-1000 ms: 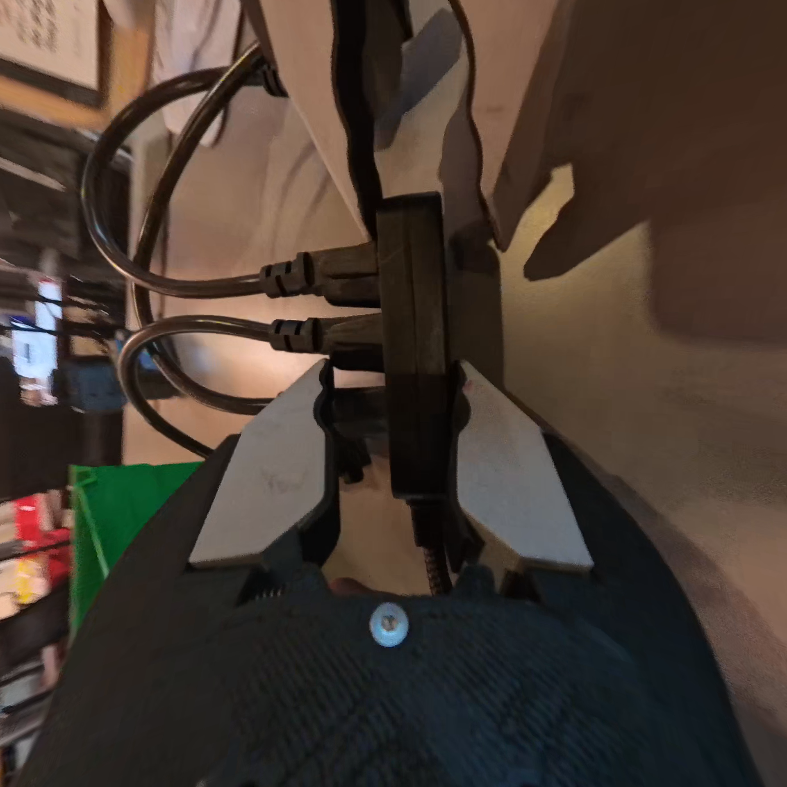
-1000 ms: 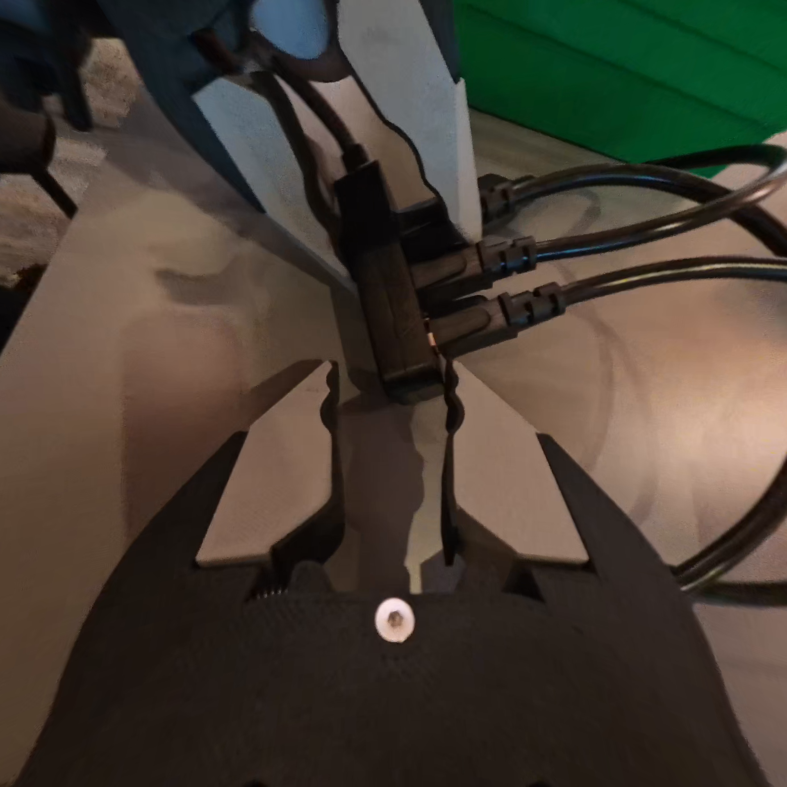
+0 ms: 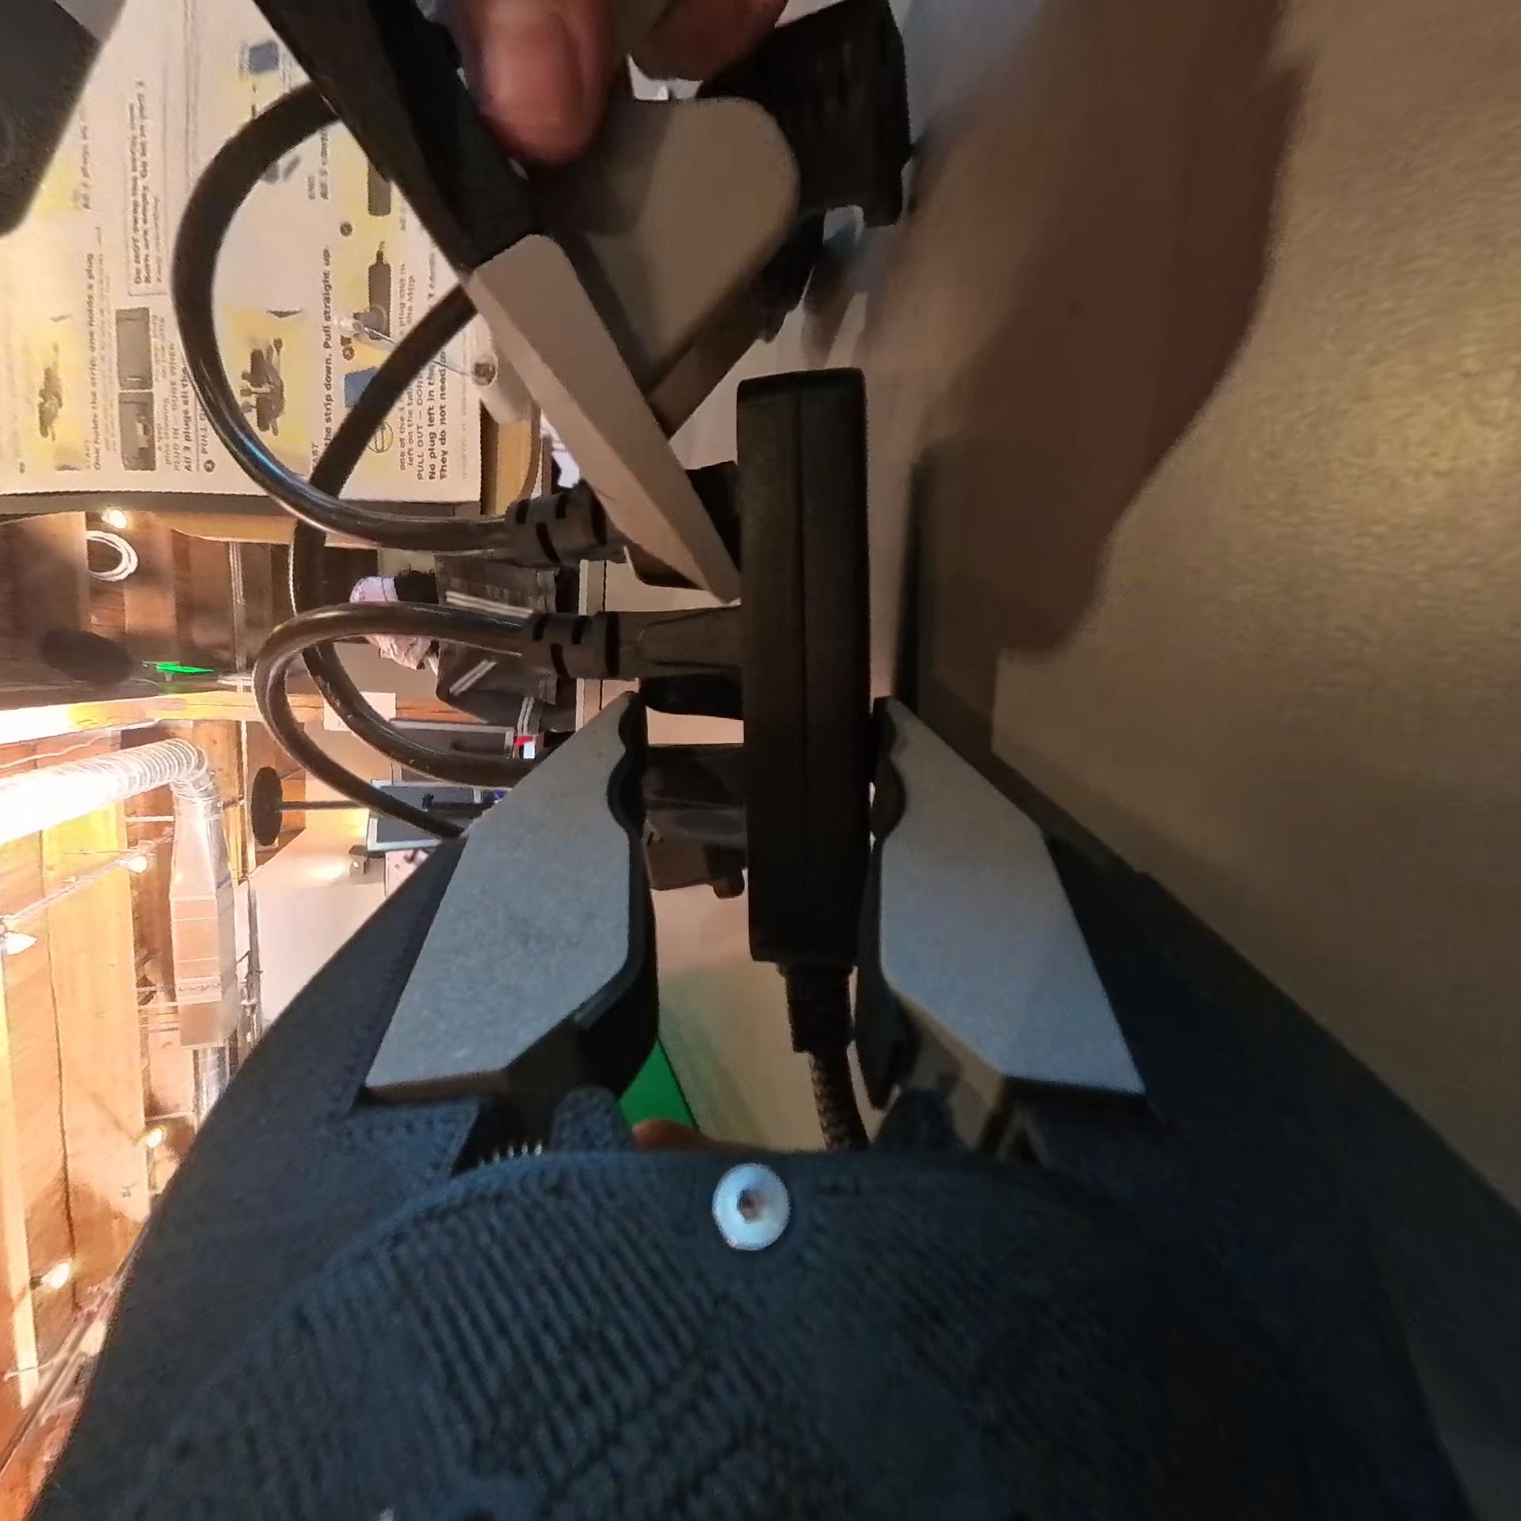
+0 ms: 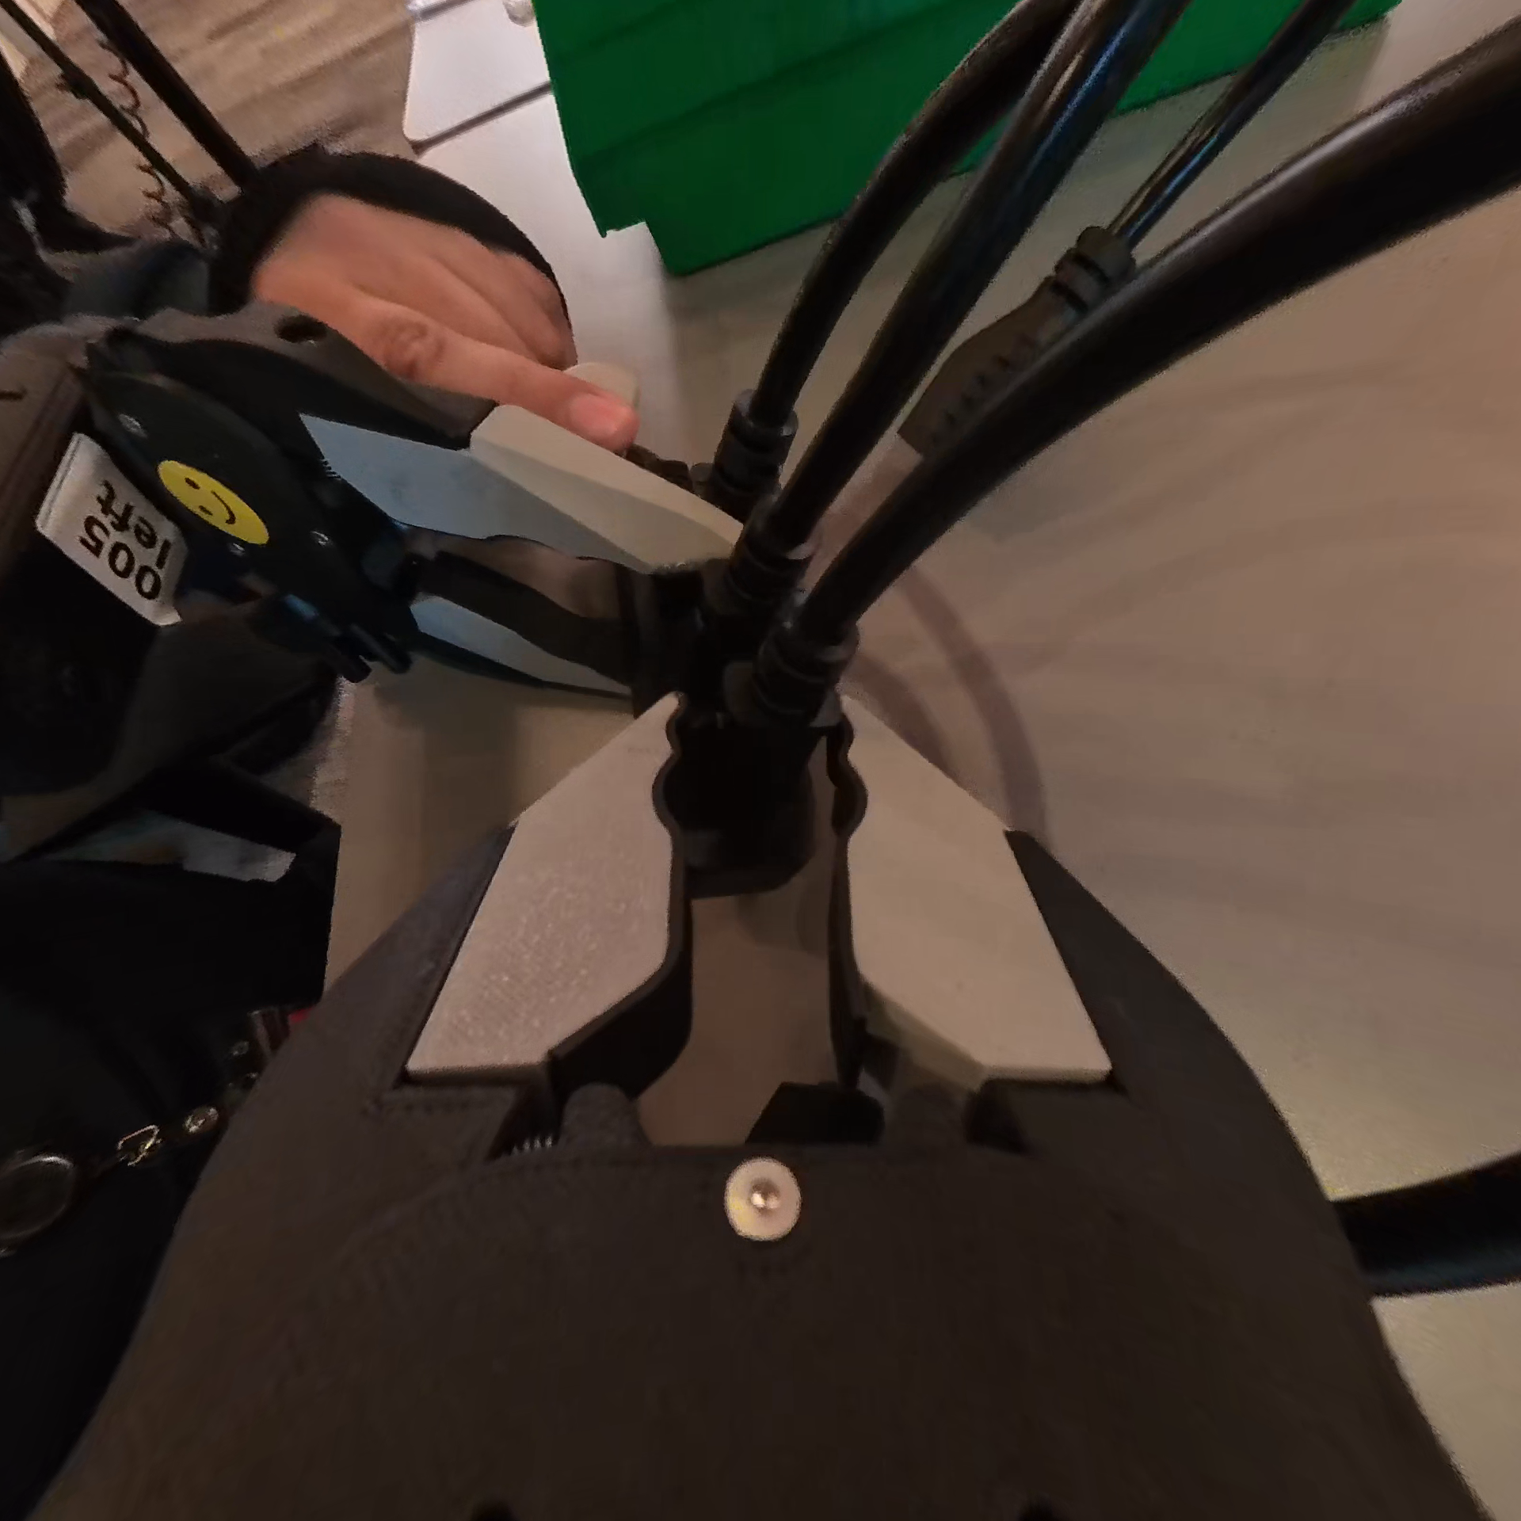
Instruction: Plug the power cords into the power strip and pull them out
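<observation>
The black power strip [image 3: 802, 658] stands on edge on the tan table [image 3: 1234, 823]. My left gripper [image 3: 757, 724] is shut on the strip's near end, with one plug body [image 3: 691, 823] between its fingers. Two more black plugs [image 3: 576, 642] sit in the strip side by side. My right gripper [image 4: 753, 741] is shut on the end plug [image 4: 741, 790], whose cord [image 4: 988, 461] rises away from it. In the left wrist view one right finger [image 3: 609, 428] reaches down onto that plug. In the right wrist view the left gripper [image 4: 658, 601] holds the strip from the left.
Black cords [image 3: 247, 428] loop off to the left of the strip. A green bin [image 4: 782, 107] stands at the table's far side. A printed paper sheet [image 3: 123, 288] lies behind the cords. A person's hand [image 4: 428, 321] holds the left gripper.
My right gripper was open and empty at the strip's far end. It has moved over the plugs and closed on the end plug. My left gripper has kept its hold on the strip.
</observation>
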`<act>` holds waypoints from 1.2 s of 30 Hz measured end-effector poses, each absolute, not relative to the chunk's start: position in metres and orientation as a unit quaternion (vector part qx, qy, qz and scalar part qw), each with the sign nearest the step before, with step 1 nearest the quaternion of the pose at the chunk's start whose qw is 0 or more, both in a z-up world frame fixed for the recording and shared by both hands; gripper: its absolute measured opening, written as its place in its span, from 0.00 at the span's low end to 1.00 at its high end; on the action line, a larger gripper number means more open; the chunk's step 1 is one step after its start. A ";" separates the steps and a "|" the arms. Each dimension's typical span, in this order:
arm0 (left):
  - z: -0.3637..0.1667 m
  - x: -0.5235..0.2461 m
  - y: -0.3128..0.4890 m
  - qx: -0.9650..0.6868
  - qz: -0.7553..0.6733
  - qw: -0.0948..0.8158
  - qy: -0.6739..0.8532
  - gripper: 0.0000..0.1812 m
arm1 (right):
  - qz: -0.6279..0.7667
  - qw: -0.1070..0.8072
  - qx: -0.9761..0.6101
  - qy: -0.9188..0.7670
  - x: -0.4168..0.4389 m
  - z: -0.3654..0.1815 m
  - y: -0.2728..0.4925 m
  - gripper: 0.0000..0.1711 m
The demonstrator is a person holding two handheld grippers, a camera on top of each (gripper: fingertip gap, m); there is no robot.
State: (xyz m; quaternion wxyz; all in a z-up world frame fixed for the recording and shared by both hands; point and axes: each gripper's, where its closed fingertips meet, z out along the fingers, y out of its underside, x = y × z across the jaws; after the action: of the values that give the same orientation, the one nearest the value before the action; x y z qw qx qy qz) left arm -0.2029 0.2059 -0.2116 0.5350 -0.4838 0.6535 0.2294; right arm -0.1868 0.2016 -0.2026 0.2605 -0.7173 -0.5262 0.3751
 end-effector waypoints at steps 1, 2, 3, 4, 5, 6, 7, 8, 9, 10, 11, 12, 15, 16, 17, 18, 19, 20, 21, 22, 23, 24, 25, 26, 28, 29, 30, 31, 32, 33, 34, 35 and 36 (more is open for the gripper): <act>-0.212 -0.202 0.206 -0.482 0.228 0.535 0.655 0.29 | 0.379 0.256 -0.717 -0.527 -0.186 -0.202 0.201 0.17; -0.212 -0.201 0.206 -0.481 0.226 0.536 0.655 0.29 | 0.381 0.253 -0.715 -0.530 -0.184 -0.202 0.200 0.17; -0.212 -0.200 0.205 -0.480 0.221 0.539 0.656 0.29 | 0.383 0.251 -0.711 -0.534 -0.183 -0.202 0.199 0.17; -0.212 -0.199 0.205 -0.480 0.214 0.543 0.655 0.29 | 0.386 0.249 -0.707 -0.538 -0.182 -0.201 0.198 0.17; -0.212 -0.198 0.204 -0.480 0.208 0.546 0.654 0.29 | 0.390 0.247 -0.703 -0.540 -0.181 -0.201 0.197 0.17; -0.212 -0.198 0.204 -0.479 0.206 0.547 0.655 0.29 | 0.395 0.243 -0.700 -0.542 -0.181 -0.201 0.196 0.17; -0.212 -0.197 0.204 -0.478 0.204 0.547 0.656 0.29 | 0.400 0.241 -0.698 -0.543 -0.180 -0.201 0.196 0.17; -0.212 -0.197 0.203 -0.478 0.204 0.548 0.656 0.29 | 0.404 0.238 -0.696 -0.544 -0.179 -0.200 0.195 0.17; -0.212 -0.197 0.203 -0.477 0.202 0.548 0.656 0.29 | 0.408 0.236 -0.694 -0.544 -0.179 -0.200 0.194 0.17; -0.212 -0.196 0.203 -0.477 0.201 0.549 0.656 0.29 | 0.411 0.233 -0.693 -0.545 -0.178 -0.200 0.193 0.16; -0.212 -0.197 0.203 -0.477 0.199 0.550 0.656 0.29 | 0.412 0.232 -0.692 -0.546 -0.177 -0.200 0.193 0.16; -0.212 -0.197 0.203 -0.478 0.198 0.550 0.655 0.29 | 0.412 0.233 -0.692 -0.546 -0.176 -0.200 0.193 0.16; -0.212 -0.197 0.203 -0.483 0.197 0.552 0.651 0.28 | 0.407 0.242 -0.693 -0.544 -0.177 -0.200 0.194 0.16; -0.212 -0.197 0.203 -0.484 0.197 0.552 0.649 0.28 | 0.406 0.245 -0.694 -0.542 -0.178 -0.200 0.194 0.16; -0.211 -0.197 0.203 -0.487 0.198 0.552 0.648 0.28 | 0.405 0.247 -0.696 -0.539 -0.178 -0.200 0.195 0.16; -0.211 -0.197 0.203 -0.489 0.201 0.551 0.645 0.28 | 0.404 0.248 -0.699 -0.535 -0.179 -0.201 0.196 0.16; -0.211 -0.198 0.203 -0.493 0.206 0.549 0.643 0.28 | 0.403 0.249 -0.702 -0.532 -0.179 -0.201 0.196 0.16; -0.211 -0.198 0.203 -0.497 0.210 0.548 0.639 0.28 | 0.403 0.250 -0.705 -0.527 -0.179 -0.200 0.196 0.15; -0.211 -0.198 0.203 -0.501 0.216 0.545 0.636 0.28 | 0.406 0.250 -0.709 -0.520 -0.180 -0.200 0.197 0.15; -0.211 -0.198 0.204 -0.506 0.223 0.542 0.633 0.28 | 0.409 0.251 -0.712 -0.513 -0.180 -0.200 0.197 0.15; -0.211 -0.199 0.204 -0.509 0.229 0.539 0.631 0.29 | 0.412 0.250 -0.713 -0.508 -0.181 -0.199 0.198 0.15; -0.211 -0.199 0.204 -0.512 0.234 0.536 0.630 0.29 | 0.417 0.249 -0.715 -0.503 -0.181 -0.199 0.198 0.14; -0.211 -0.199 0.203 -0.515 0.240 0.532 0.628 0.29 | 0.422 0.247 -0.718 -0.496 -0.181 -0.198 0.199 0.14; -0.211 -0.199 0.203 -0.520 0.243 0.531 0.624 0.28 | 0.429 0.246 -0.718 -0.489 -0.182 -0.197 0.199 0.14; -0.210 -0.200 0.202 -0.538 0.233 0.531 0.612 0.28 | 0.448 0.247 -0.719 -0.470 -0.184 -0.193 0.200 0.13; -0.209 -0.200 0.202 -0.548 0.223 0.531 0.606 0.28 | 0.460 0.248 -0.720 -0.457 -0.186 -0.191 0.201 0.13; -0.209 -0.201 0.201 -0.560 0.212 0.527 0.603 0.28 | 0.473 0.247 -0.720 -0.443 -0.187 -0.190 0.202 0.13; -0.209 -0.202 0.200 -0.573 0.201 0.520 0.601 0.28 | 0.484 0.248 -0.719 -0.433 -0.189 -0.188 0.203 0.13; -0.209 -0.203 0.199 -0.583 0.192 0.513 0.599 0.28 | 0.492 0.249 -0.718 -0.424 -0.191 -0.186 0.204 0.13; -0.209 -0.203 0.199 -0.589 0.188 0.509 0.599 0.28 | 0.497 0.252 -0.718 -0.417 -0.192 -0.185 0.204 0.12; -0.209 -0.204 0.198 -0.590 0.187 0.509 0.598 0.29 | 0.500 0.256 -0.717 -0.412 -0.193 -0.184 0.205 0.12; -0.208 -0.204 0.198 -0.592 0.186 0.510 0.596 0.29 | 0.501 0.260 -0.717 -0.408 -0.194 -0.183 0.205 0.12; -0.208 -0.204 0.197 -0.595 0.182 0.513 0.592 0.29 | 0.504 0.265 -0.716 -0.404 -0.195 -0.182 0.205 0.12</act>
State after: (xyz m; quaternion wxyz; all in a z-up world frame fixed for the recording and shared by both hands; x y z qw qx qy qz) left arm -0.2043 0.1969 -0.2079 0.5128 -0.5946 0.5918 0.1825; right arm -0.1952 0.2054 -0.1819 0.2649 -0.7162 -0.4037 0.5039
